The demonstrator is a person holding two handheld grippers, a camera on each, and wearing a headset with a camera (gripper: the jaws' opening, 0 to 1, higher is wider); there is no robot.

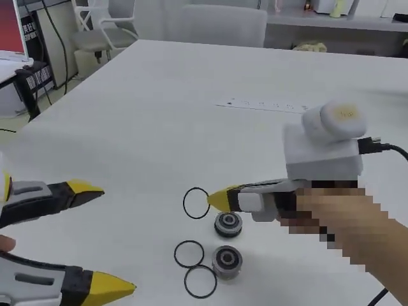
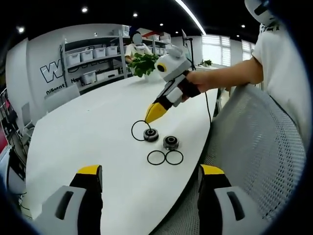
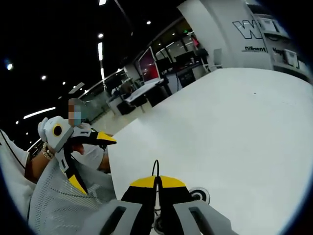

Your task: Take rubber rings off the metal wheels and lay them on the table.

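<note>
My right gripper (image 1: 215,199) is shut on a thin black rubber ring (image 1: 196,203), held just left of the farther metal wheel (image 1: 228,224). In the right gripper view that ring (image 3: 156,169) pokes up edge-on from the shut jaws (image 3: 156,182), and a wheel (image 3: 199,194) lies just beyond. A second wheel (image 1: 227,260) sits nearer me. Two more rings (image 1: 189,254) (image 1: 200,281) lie flat on the white table (image 1: 159,127) beside it. My left gripper (image 1: 109,239) stands open at the near left, holding nothing. From the left gripper view (image 2: 150,171), the held ring (image 2: 140,131), both wheels (image 2: 150,135) (image 2: 170,142) and the flat rings (image 2: 156,157) (image 2: 174,157) lie ahead.
A white power strip (image 1: 268,105) lies farther back on the table. Office chairs (image 1: 217,22) stand behind the far edge. A grey mesh chair (image 2: 254,137) stands by the table's near edge, beside the person in a white shirt. A potted plant (image 2: 144,63) stands at the table's end.
</note>
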